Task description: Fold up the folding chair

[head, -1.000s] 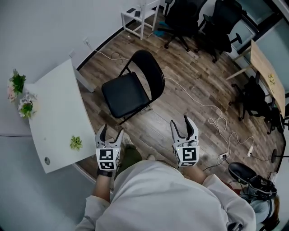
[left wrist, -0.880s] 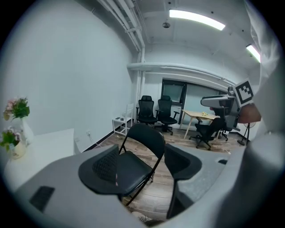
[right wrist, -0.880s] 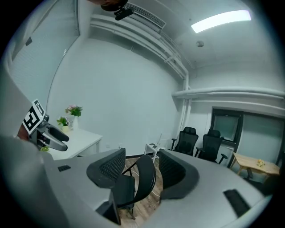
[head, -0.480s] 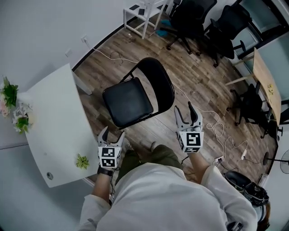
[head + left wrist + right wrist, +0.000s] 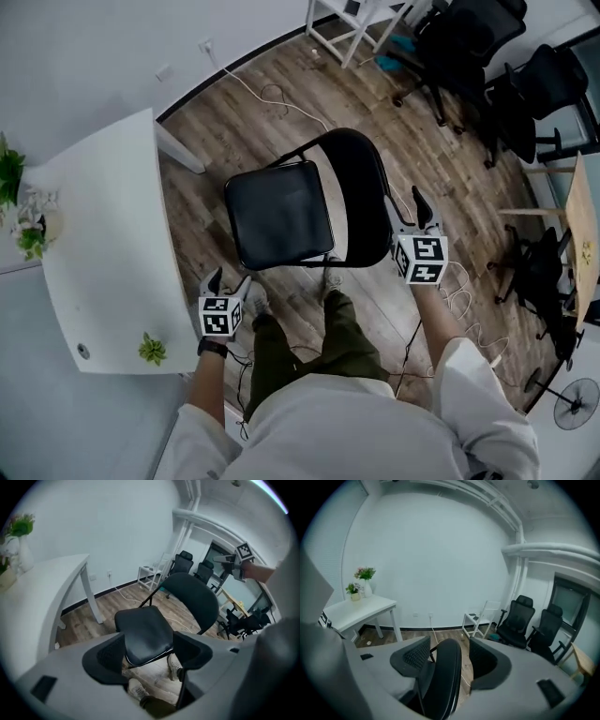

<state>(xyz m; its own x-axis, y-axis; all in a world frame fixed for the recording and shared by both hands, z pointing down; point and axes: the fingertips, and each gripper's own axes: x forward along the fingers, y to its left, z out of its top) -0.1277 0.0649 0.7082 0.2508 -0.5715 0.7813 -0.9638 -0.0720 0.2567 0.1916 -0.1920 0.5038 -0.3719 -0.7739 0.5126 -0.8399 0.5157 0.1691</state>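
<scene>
Wood-floored office: folding chair stands unfolded, folding unstarted; left gripper gapes empty before it; right gripper, jaws just opening, flanks its backrest unpressed.

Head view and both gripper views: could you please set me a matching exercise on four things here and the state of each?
1. folding chair
2. table
3. left gripper
4. right gripper

a. open, backrest edge between its jaws
b. white, with plants on it
c. open and empty, short of the seat
d. unfolded on the wood floor

Pairs: 1-d, 2-b, 3-c, 4-a.
The right gripper's jaws have just been opening.
</scene>
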